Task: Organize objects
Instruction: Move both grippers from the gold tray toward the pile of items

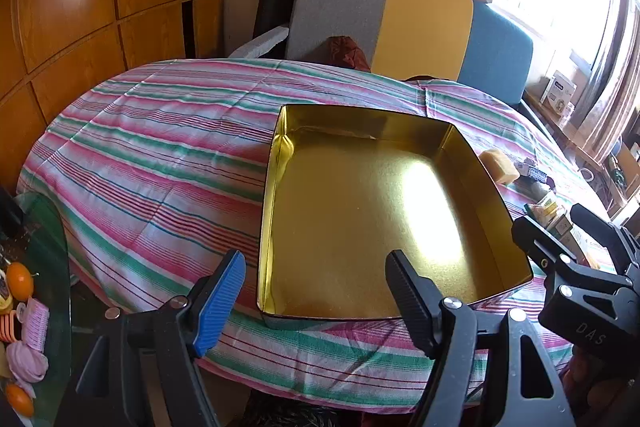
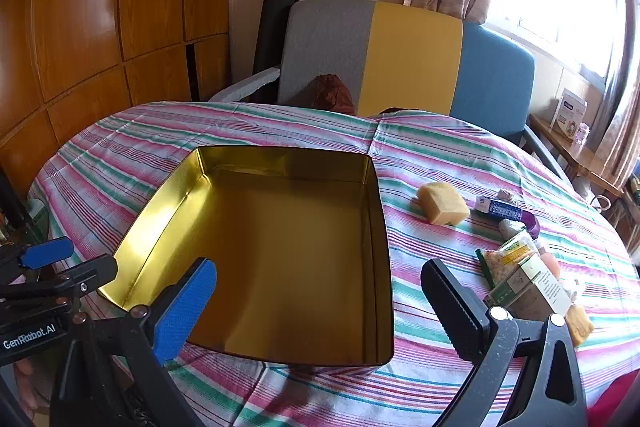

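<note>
Blue ribbed rubber faces one finger of each tool, and both the left gripper (image 1: 316, 291) and the right gripper (image 2: 320, 303) hang with jaws spread wide, grasping nothing. Just beyond them the gold tin (image 2: 280, 247) sits open and bare on the striped cloth (image 1: 160, 163), likely set centrally to receive the clutter (a yellow sponge (image 2: 443, 209), a purple tube (image 2: 505, 211), packets (image 2: 520, 275)) lying to its right. Readable writing: "GenRobot.AI" and "DAS" on the tool bodies; the packet print is too small.
</note>
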`<action>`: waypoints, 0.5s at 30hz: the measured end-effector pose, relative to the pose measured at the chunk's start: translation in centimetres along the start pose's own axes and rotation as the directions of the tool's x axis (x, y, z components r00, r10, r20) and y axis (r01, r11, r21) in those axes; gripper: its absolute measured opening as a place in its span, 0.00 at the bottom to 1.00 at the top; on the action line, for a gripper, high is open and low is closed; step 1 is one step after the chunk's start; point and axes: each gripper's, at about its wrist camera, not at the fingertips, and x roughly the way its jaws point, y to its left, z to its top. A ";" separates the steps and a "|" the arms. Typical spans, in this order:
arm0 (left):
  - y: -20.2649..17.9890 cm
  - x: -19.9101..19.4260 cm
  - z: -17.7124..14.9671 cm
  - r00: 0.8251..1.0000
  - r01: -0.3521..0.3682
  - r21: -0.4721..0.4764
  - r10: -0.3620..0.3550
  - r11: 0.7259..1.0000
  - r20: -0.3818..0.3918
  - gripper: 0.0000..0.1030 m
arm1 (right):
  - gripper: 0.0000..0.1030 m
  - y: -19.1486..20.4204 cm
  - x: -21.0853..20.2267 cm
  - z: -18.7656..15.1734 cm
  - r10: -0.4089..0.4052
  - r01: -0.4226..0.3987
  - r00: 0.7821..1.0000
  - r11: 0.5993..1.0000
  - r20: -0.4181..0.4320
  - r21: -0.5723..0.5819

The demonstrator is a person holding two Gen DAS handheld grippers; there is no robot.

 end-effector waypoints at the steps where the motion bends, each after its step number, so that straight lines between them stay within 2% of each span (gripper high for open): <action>1: -0.1 0.0 0.0 1.000 0.000 0.003 0.000 1.000 0.000 0.72 | 1.00 -0.1 0.0 0.0 -0.001 0.001 1.000 1.000 0.001 0.001; 11: -0.7 0.6 0.2 0.999 0.019 0.003 -0.019 1.000 -0.030 0.75 | 1.00 -1.1 0.2 -0.2 -0.003 0.003 1.000 1.000 -0.001 0.019; 15: -1.4 0.6 0.4 0.999 0.026 0.030 -0.025 0.999 -0.032 0.75 | 1.00 -1.6 0.4 -0.3 -0.004 0.004 1.000 1.000 -0.006 0.026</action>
